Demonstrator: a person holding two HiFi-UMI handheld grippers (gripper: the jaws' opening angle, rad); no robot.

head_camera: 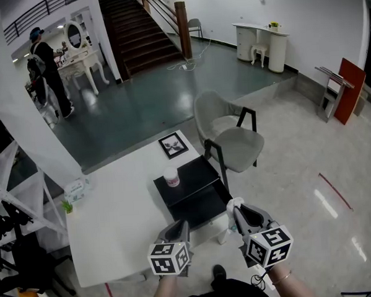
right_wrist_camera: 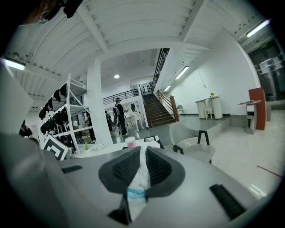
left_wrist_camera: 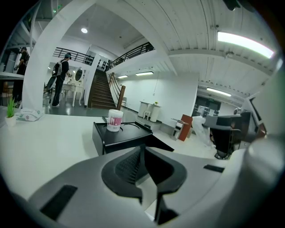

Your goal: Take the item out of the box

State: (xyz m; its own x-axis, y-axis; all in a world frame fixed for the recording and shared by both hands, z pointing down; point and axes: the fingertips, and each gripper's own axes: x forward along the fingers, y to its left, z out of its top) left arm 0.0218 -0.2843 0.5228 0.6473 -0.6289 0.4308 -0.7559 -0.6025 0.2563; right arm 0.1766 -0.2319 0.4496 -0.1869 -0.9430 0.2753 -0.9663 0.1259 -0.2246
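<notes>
The right tool (head_camera: 237, 209) is clamped on a white packet (right_wrist_camera: 139, 178) with a blue label, held at the near right corner of the open black box (head_camera: 197, 203), so the item looks out or almost out; setting it on the worktop (head_camera: 121, 222) seems all that is left. The left tool (left_wrist_camera: 143, 153) is closed on nothing. Counted: two tools, one box, one packet, one pink-labelled jar (head_camera: 171, 177) on the box's tray, one framed picture (head_camera: 173, 145), one tissue pack (head_camera: 77, 189).
</notes>
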